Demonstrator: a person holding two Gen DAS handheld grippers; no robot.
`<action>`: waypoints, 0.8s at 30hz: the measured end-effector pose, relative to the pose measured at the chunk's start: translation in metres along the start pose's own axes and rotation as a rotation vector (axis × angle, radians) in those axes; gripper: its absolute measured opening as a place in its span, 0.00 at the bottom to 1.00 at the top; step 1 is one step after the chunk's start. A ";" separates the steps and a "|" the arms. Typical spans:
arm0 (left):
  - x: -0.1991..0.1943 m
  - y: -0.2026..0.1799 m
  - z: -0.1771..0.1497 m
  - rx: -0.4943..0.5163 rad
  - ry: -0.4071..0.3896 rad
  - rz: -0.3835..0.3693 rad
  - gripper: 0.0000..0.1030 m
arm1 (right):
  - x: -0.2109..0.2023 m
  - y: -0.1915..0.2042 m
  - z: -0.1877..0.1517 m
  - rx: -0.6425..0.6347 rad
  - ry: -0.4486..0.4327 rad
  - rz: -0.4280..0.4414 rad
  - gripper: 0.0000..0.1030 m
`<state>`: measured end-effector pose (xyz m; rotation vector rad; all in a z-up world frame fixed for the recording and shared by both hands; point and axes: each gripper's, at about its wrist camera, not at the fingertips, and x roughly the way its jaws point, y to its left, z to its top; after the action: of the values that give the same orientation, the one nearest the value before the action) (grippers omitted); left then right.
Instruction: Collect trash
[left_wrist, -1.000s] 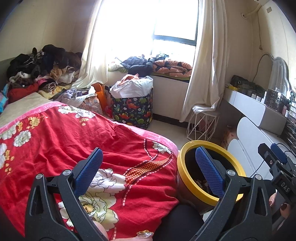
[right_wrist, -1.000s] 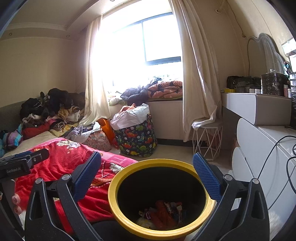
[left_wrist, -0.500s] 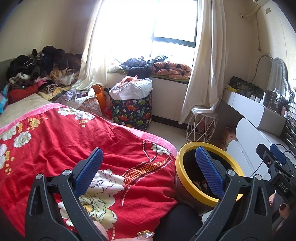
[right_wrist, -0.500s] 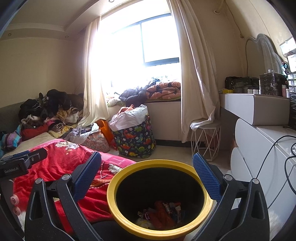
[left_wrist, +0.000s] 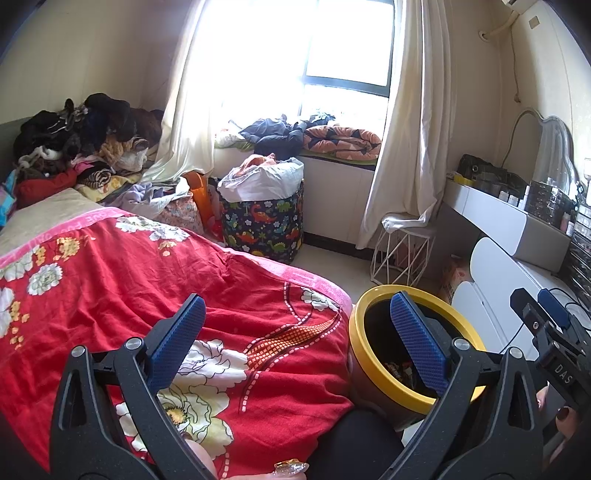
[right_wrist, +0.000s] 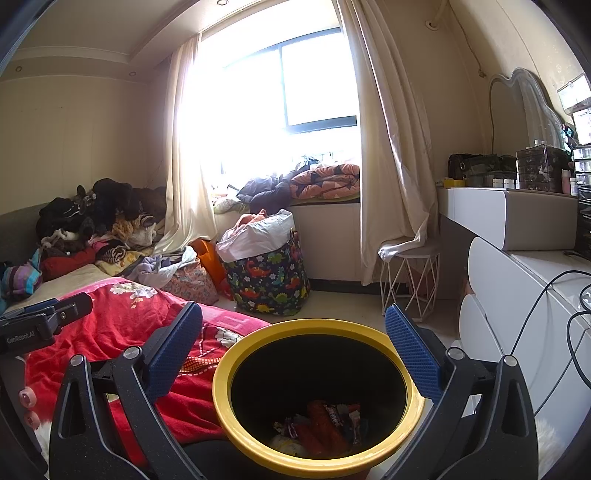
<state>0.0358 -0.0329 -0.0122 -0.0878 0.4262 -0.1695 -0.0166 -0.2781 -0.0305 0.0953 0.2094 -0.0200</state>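
The yellow-rimmed bin (right_wrist: 317, 402) sits on the floor just beside the foot of the bed, and from my right wrist camera I look almost straight down into it. At its dark bottom lies a small heap of wrappers (right_wrist: 321, 428), red and orange ones among them, with one that carries white lettering I cannot read. In my left wrist view the same bin (left_wrist: 364, 354) shows at the lower right, half hidden behind one blue finger.

My right gripper (right_wrist: 293, 347) hangs over the bin's mouth with its jaws spread wide, one blue pad on each side of the rim, and nothing between them. My left gripper (left_wrist: 297, 332) is over the red flowered blanket (left_wrist: 129, 291), jaws just as wide apart and empty. In the left view the tip of the right gripper pokes in at the far right edge, with fingertips (left_wrist: 563, 424) of the person holding it just below.

Beyond the bin stands a dinosaur-print basket (right_wrist: 269, 273) stuffed with white and pink cloth, and a white wire stool (right_wrist: 410, 284) with the end of the curtain (right_wrist: 391, 147) draped on it. A pile of clothes (right_wrist: 96, 218) covers the far end of the bed. White drawers (right_wrist: 517, 325) run along the right wall, with black cables trailing over them.
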 end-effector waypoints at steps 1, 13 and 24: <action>0.000 -0.001 0.000 0.000 -0.001 0.000 0.89 | 0.000 0.000 0.000 0.000 0.000 0.000 0.94; 0.000 0.001 -0.001 -0.003 0.001 -0.002 0.89 | 0.000 -0.001 0.000 0.001 0.001 0.000 0.94; -0.001 -0.002 0.002 -0.008 0.011 -0.003 0.89 | -0.001 -0.002 0.000 0.002 -0.004 0.001 0.94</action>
<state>0.0353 -0.0342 -0.0100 -0.0958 0.4374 -0.1709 -0.0173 -0.2801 -0.0310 0.0970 0.2055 -0.0195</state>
